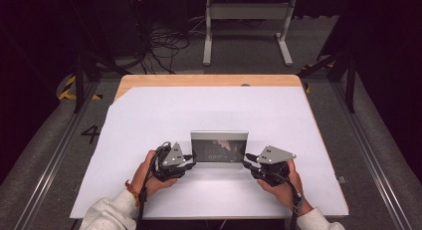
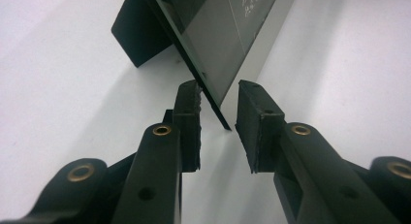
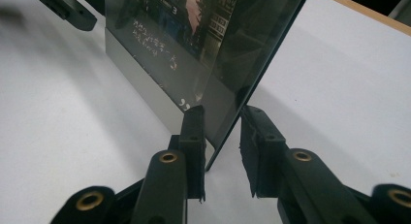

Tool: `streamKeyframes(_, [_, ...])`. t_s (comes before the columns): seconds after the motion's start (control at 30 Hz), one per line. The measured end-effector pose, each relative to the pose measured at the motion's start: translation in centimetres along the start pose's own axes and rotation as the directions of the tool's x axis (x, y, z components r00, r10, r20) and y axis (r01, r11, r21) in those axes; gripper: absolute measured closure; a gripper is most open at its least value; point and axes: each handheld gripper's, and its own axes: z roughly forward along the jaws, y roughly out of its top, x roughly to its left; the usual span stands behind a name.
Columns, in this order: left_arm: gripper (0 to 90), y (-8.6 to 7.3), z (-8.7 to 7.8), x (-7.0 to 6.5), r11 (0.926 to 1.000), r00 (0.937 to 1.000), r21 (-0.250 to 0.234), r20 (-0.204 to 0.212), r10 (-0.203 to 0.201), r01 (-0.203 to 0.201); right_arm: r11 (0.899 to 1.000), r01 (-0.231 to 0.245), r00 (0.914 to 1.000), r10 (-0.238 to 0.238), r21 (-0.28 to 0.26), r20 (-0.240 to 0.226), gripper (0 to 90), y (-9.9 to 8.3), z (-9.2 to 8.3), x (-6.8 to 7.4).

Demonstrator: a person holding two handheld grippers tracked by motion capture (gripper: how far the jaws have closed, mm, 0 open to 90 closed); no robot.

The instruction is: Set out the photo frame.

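A silver picture frame (image 1: 219, 149) with a dark photo stands upright on the white sheet, near the table's front. My left gripper (image 1: 191, 163) is at the frame's left edge and my right gripper (image 1: 246, 161) at its right edge. In the left gripper view the frame's (image 2: 218, 40) thin lower corner runs between the jaws of the left gripper (image 2: 218, 107), with a gap to one pad; its black back stand (image 2: 140, 35) shows behind. In the right gripper view the frame's (image 3: 194, 40) edge sits between the jaws of the right gripper (image 3: 223, 122), loosely, with white showing beside it.
The white sheet (image 1: 209, 110) covers most of a wooden table (image 1: 209, 80). Past the far edge lie tangled cables (image 1: 164, 43) and a white metal stand (image 1: 247, 26) on the floor. Metal rails (image 1: 54, 155) run along both sides.
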Motion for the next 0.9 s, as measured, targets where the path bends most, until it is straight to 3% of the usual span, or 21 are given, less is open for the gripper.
streamKeyframes(0.6, [67.9,-1.2,-1.3,-0.5,0.9999,0.9998,0.0,-0.01,-0.015,0.015,1.0,0.02,0.9997,-0.02,0.017,0.01,66.5,-0.1,0.1,0.4])
streamKeyframes(0.9, [57.9,-2.4,-2.7,-0.6,0.9985,0.9981,-0.024,-0.035,-0.051,0.05,0.999,0.024,0.9994,-0.025,0.025,0.026,61.4,-0.1,0.3,0.8])
